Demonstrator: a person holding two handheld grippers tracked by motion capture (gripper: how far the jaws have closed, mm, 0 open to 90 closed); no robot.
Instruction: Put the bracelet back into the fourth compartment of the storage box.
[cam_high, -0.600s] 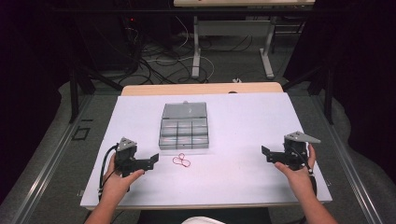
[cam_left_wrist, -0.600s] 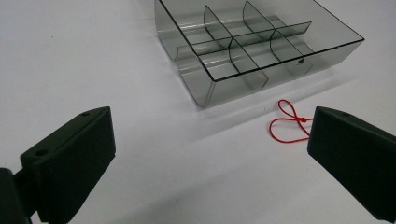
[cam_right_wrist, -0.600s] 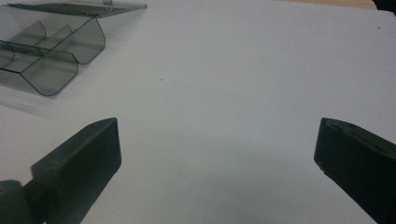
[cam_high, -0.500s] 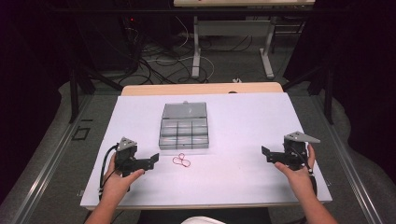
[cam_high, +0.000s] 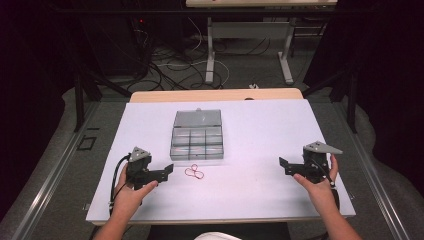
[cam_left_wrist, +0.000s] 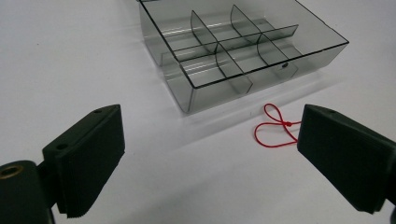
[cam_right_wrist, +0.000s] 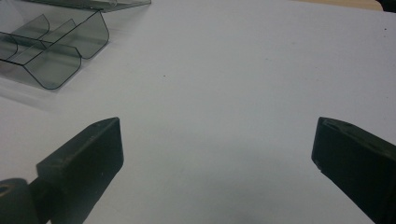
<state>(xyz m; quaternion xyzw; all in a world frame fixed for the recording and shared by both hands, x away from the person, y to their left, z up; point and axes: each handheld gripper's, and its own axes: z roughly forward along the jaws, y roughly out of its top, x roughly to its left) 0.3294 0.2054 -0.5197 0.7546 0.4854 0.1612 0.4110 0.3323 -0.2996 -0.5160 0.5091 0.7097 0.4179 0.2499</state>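
Red string loop (cam_high: 194, 172) lies on the white table (cam_high: 260, 145), just before the smoky divider box (cam_high: 197, 136). Left gripper (cam_high: 170, 170) points toward it, jaws wide and empty; right gripper (cam_high: 283, 164) rests well apart, likewise wide.

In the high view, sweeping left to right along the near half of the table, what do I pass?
Left hand-held gripper → red rubber band → right hand-held gripper.
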